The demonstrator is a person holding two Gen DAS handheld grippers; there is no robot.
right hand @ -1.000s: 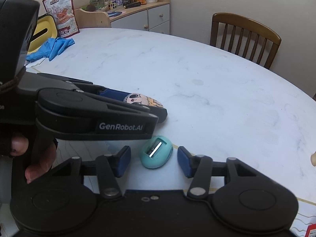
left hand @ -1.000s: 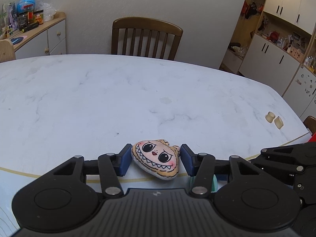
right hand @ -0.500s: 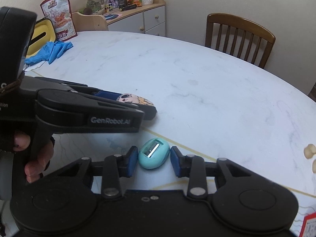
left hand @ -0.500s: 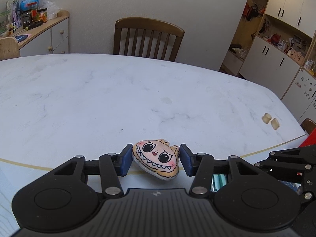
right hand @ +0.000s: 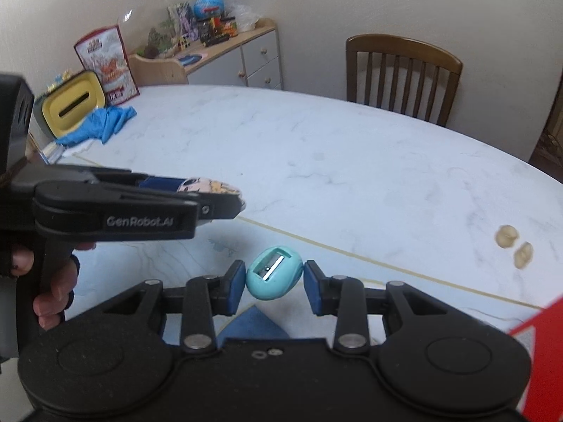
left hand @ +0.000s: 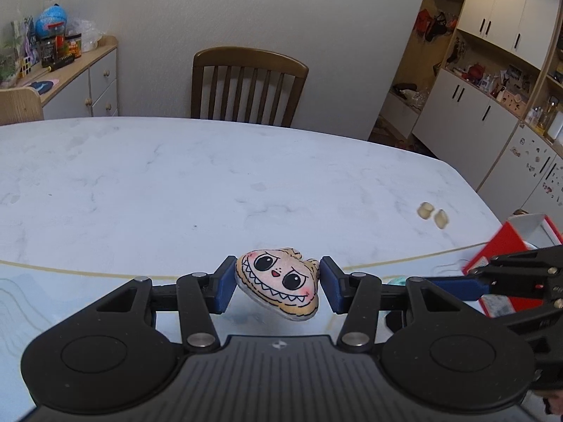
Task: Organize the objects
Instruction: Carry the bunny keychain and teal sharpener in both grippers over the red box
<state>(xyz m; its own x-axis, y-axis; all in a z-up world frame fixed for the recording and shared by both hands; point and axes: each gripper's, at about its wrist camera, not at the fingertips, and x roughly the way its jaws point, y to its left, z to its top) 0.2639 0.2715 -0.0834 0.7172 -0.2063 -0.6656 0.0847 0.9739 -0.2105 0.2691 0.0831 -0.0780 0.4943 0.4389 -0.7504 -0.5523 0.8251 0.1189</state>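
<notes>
Two pick-ups look done: the left gripper [left hand: 278, 283] pinches the cartoon-face toy [left hand: 278, 286] clear above the table [left hand: 176, 183]; the right gripper [right hand: 274, 281], jaws just closed, clamps the teal sharpener [right hand: 274, 277]; putting both away, perhaps into the red box [left hand: 506, 246], remains.

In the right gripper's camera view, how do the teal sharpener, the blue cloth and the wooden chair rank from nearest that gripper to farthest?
1. Teal sharpener: clamped in the right gripper.
2. Blue cloth: far left on the table.
3. Wooden chair: behind the table's far edge.
</notes>
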